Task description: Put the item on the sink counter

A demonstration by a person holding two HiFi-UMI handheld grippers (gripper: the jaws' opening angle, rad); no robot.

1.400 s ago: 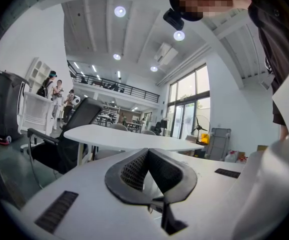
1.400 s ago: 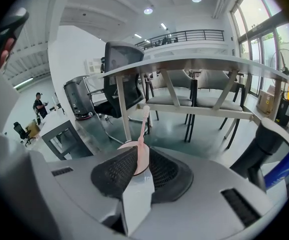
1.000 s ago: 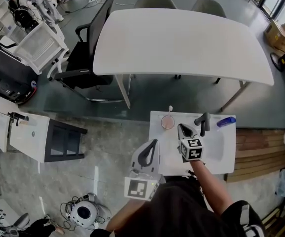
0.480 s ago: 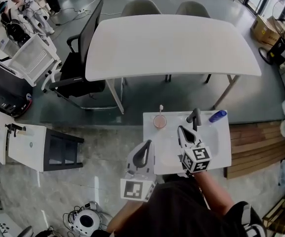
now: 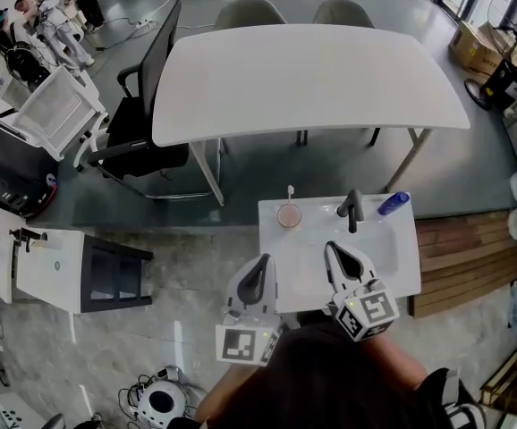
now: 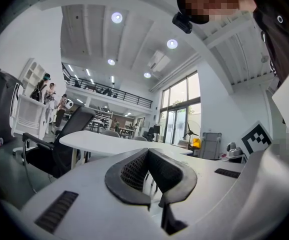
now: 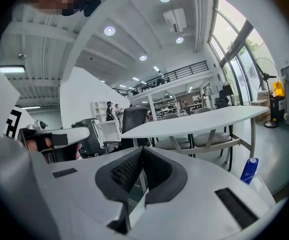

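Note:
The white sink counter (image 5: pixel 301 250) stands just in front of me, with a dark faucet (image 5: pixel 352 209) at its far edge. A pink cup (image 5: pixel 289 215) holding a toothbrush sits at the counter's far left. A blue bottle (image 5: pixel 393 204) lies at the far right corner; the same blue bottle (image 7: pixel 249 170) shows in the right gripper view. My left gripper (image 5: pixel 258 273) hovers at the counter's near left edge, shut and empty (image 6: pixel 147 151). My right gripper (image 5: pixel 342 259) hangs over the near part of the basin, shut with nothing in it (image 7: pixel 142 149).
A large white table (image 5: pixel 312 79) with chairs stands beyond the counter, and a black office chair (image 5: pixel 142 114) is at its left. A white cabinet (image 5: pixel 53 257) is on the left, wooden boards (image 5: pixel 464 257) on the right. People stand at the far left.
My right gripper has drawn back from near the faucet toward the counter's near edge. The left gripper has barely moved.

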